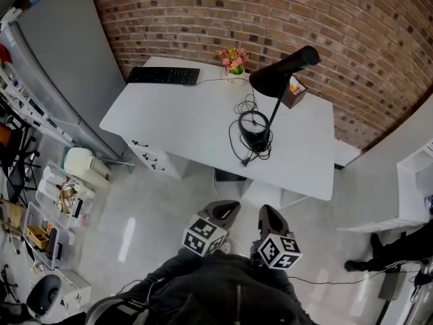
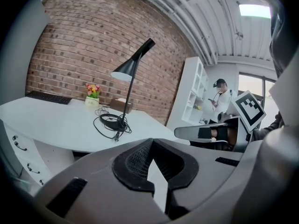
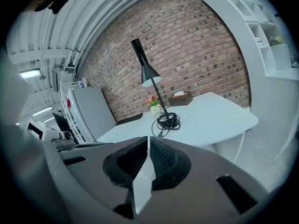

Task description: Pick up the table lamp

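A black table lamp (image 1: 274, 90) stands on the white desk (image 1: 196, 124), its cone shade (image 1: 284, 70) tilted and its cable coiled round the round base (image 1: 254, 131). The lamp (image 2: 128, 78) also shows in the left gripper view, and the lamp (image 3: 152, 94) in the right gripper view, some way ahead of both grippers. My left gripper (image 1: 226, 212) and right gripper (image 1: 269, 217) are side by side above the floor in front of the desk, both shut with nothing between the jaws. The left gripper (image 2: 150, 143) and right gripper (image 3: 148, 141) tips meet.
On the desk are a black keyboard (image 1: 164, 75), a small flower pot (image 1: 233, 61) and a brown tissue box (image 1: 294, 90). A brick wall (image 1: 270, 12) is behind. White shelves (image 1: 416, 181) stand right, a cluttered rack (image 1: 54, 202) left. A person (image 2: 219, 97) stands by the shelves.
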